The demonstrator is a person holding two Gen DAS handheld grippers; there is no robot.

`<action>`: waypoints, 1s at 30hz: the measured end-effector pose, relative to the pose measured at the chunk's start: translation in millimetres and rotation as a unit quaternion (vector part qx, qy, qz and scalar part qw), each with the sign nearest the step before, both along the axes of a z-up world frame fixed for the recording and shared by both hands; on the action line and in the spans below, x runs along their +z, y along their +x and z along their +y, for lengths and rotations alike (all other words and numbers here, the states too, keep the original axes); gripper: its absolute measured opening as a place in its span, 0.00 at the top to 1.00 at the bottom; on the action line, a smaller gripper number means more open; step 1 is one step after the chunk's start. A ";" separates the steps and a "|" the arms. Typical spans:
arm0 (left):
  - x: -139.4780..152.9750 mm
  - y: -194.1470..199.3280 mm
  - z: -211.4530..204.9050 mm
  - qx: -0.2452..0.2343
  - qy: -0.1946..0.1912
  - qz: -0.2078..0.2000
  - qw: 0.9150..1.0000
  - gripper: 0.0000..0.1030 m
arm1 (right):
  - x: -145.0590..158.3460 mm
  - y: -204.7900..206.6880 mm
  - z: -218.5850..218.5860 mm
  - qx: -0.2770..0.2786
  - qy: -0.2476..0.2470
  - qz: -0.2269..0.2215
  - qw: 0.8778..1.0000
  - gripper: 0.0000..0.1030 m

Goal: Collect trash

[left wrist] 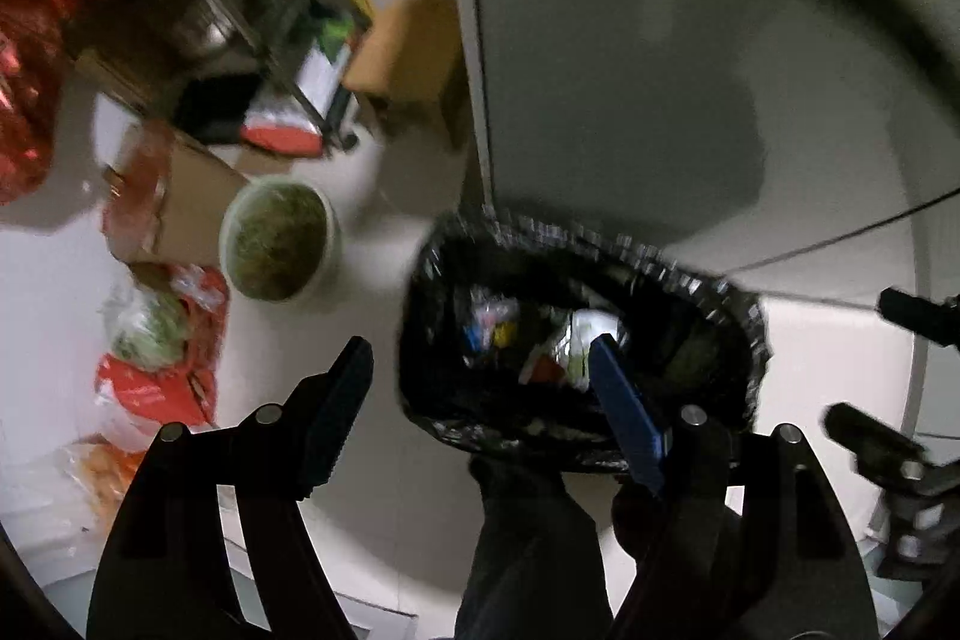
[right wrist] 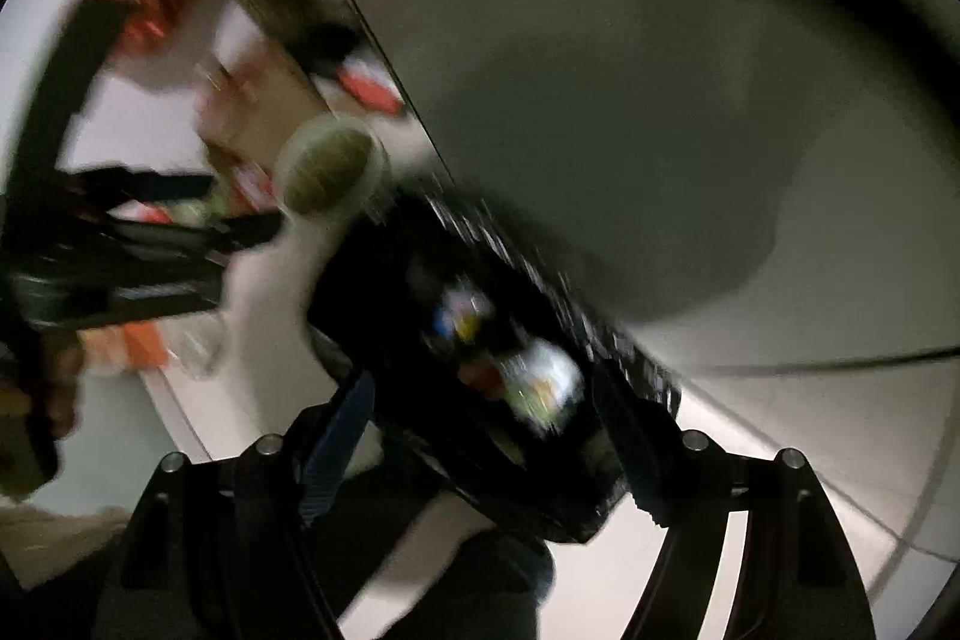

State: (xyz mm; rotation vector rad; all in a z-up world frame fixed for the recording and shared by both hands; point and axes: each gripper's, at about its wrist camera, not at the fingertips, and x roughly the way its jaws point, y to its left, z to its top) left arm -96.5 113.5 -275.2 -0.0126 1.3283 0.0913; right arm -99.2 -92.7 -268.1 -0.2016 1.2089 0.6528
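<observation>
Pale floor beside a grey wall, black-lined trash bin (left wrist: 576,358) below both grippers

The bin holds wrappers (left wrist: 570,346); a pale bowl (left wrist: 279,238) of greenish scraps sits to its left near cardboard and red bags. Left gripper (left wrist: 480,394) and right gripper (right wrist: 486,418) hang over the bin, jaws apart, gripping nothing

Floor (left wrist: 390,196): you have pale, smooth floor beneath you, running up to a tall pale panel on the right.
Bin (left wrist: 576,454): you see it lined with a black bag, standing on the floor against that panel, wrappers inside.
Bowl (left wrist: 279,238): your pale round bowl of greenish stuff sits on the floor just left of the bin.
Cardboard box (left wrist: 192,214): it rests beside the bowl, touching or nearly so.
Red and orange bags (left wrist: 156,376): you find them heaped on the floor at left.
Shelf rack (left wrist: 264,58): its feet stand on the floor behind the bowl; contents too blurred to tell.
</observation>
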 end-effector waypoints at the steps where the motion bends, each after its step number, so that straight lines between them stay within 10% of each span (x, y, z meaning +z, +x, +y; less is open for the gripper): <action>1: 15.2 -0.8 1.5 0.002 0.001 -0.011 1.000 0.29 | 30.3 -1.9 -1.5 0.001 0.023 -0.019 1.000 0.25; 6: 100.8 -2.3 7.5 0.022 0.016 -0.098 0.995 0.16 | 156.6 -1.5 -15.9 -0.016 0.113 -0.152 0.982 0.06; 12: 160.3 13.4 -5.5 0.011 0.005 -0.184 0.983 0.15 | 221.0 56.9 -35.7 -0.084 0.131 -0.266 0.951 0.05; 21: 174.1 12.4 -11.0 0.014 -0.016 -0.195 0.981 0.15 | 177.3 166.1 -35.5 -0.184 0.212 -0.138 0.950 0.24; 30: 165.8 0.9 7.8 0.032 -0.017 -0.177 0.983 0.15 | 142.1 212.6 -27.6 -0.261 0.202 -0.111 0.937 0.25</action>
